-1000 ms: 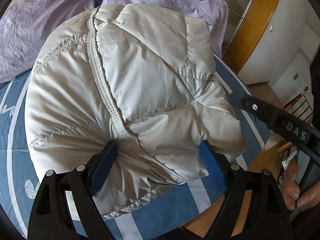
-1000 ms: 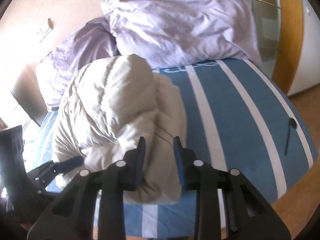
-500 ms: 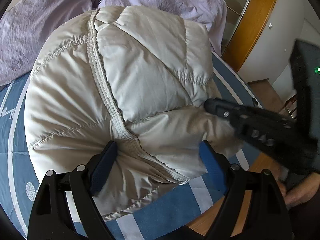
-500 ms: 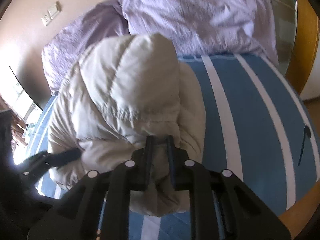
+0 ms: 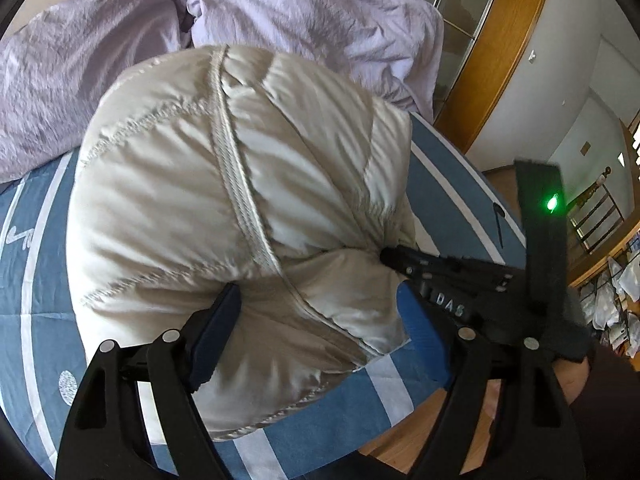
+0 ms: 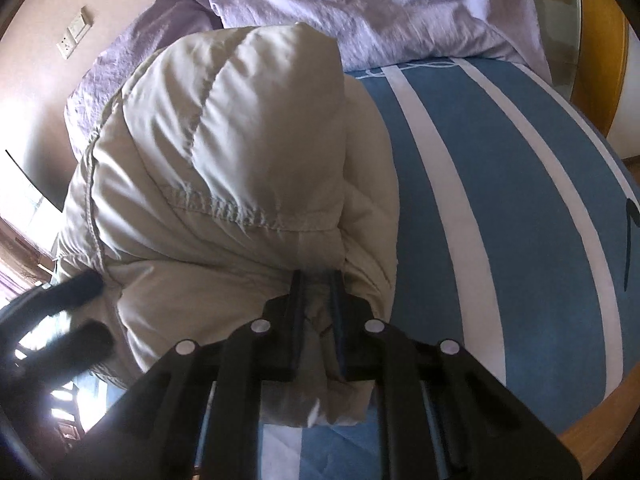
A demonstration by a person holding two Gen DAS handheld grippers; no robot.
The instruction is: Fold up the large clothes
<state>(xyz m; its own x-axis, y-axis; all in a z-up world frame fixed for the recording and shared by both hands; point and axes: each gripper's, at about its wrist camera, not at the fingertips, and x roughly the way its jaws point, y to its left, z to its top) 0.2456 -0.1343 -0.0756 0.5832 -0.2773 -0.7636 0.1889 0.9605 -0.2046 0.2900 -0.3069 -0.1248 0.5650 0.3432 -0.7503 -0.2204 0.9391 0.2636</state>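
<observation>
— Cream quilted down jacket point(image 5: 240, 208), bundled up on the blue-and-white striped bed point(image 5: 36, 280). What's at its left?

— The left hand-held gripper point(image 5: 320, 320), fingers spread wide around the jacket's near edge.

— And further right?

— The right hand-held gripper point(image 6: 316, 312), fingers nearly pressed together, pinching a fold of the jacket at its near right corner.

— Behind the bundle?

— Lilac pillows point(image 6: 360, 4) at the bed's head.

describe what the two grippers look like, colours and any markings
Both are black plastic with silver rivets at the joints. The left gripper has blue pads lining its fingers. The right gripper has dark blue pads too; from the left camera its side shows white letters "DAS" and a green light.
</observation>
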